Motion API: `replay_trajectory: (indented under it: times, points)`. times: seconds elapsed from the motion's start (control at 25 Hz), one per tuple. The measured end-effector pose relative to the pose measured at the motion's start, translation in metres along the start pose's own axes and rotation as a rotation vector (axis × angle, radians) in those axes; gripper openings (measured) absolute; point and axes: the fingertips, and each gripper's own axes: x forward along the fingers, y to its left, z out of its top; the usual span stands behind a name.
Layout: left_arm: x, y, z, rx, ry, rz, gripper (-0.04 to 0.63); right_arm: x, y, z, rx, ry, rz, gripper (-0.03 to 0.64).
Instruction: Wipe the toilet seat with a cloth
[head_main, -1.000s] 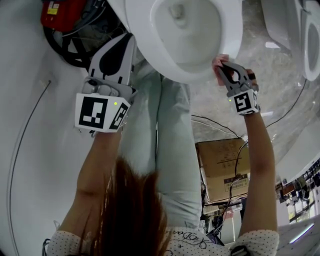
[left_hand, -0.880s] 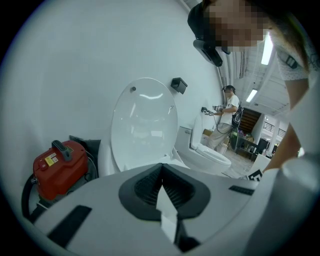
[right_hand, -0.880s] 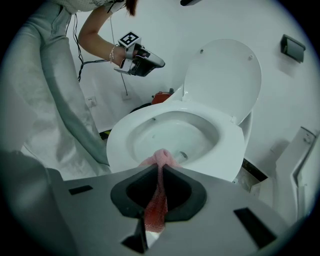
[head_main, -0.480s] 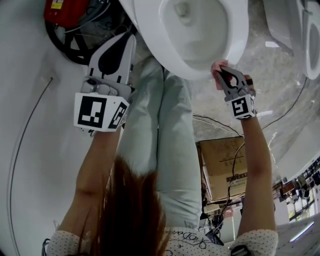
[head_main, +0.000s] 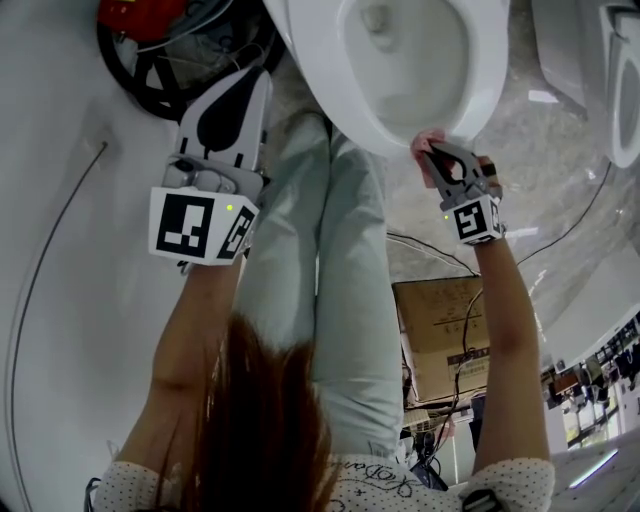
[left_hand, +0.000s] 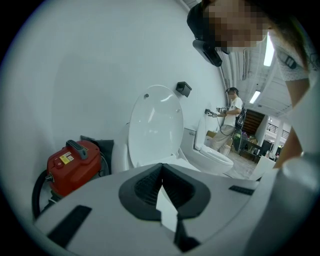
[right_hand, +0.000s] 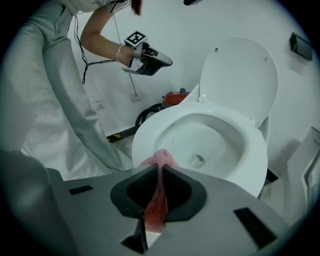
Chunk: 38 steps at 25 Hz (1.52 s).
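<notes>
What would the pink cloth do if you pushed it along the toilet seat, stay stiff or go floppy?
Probably floppy: the pink cloth is squeezed thin between the right gripper's fingers and bunches up past them. It looks light and soft, so it would likely drag and fold along the toilet seat rather than slide stiffly.

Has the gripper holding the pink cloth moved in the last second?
Yes. The right gripper, shut on the pink cloth, has slid leftward in the head view along the toilet rim, from the rim's right side toward its front tip.
</notes>
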Motion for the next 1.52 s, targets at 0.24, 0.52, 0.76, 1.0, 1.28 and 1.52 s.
replay_trajectory:
  times: [0.24, 0.52, 0.76, 1.0, 1.28, 1.52]
  points:
    - [-0.012, 0.008, -0.003, -0.018, -0.003, 0.025, 0.002, 0.006, 0.010, 0.009, -0.040, 0.000, 0.046, 0.041]
    - [-0.018, 0.013, -0.003, -0.036, -0.011, 0.047, 0.002, 0.011, 0.016, 0.016, -0.122, 0.021, 0.117, 0.041]
    - [-0.022, 0.021, -0.002, -0.043, -0.018, 0.073, 0.002, 0.018, 0.022, 0.026, -0.202, 0.016, 0.200, 0.041]
    - [-0.026, 0.028, -0.003, -0.056, -0.018, 0.096, 0.002, 0.026, 0.030, 0.035, -0.272, 0.006, 0.283, 0.041]
    - [-0.028, 0.042, -0.007, -0.074, -0.018, 0.132, 0.002, 0.032, 0.036, 0.041, -0.393, 0.015, 0.409, 0.043]
    - [-0.031, 0.049, -0.009, -0.088, -0.026, 0.155, 0.002, 0.037, 0.041, 0.049, -0.437, 0.007, 0.467, 0.043]
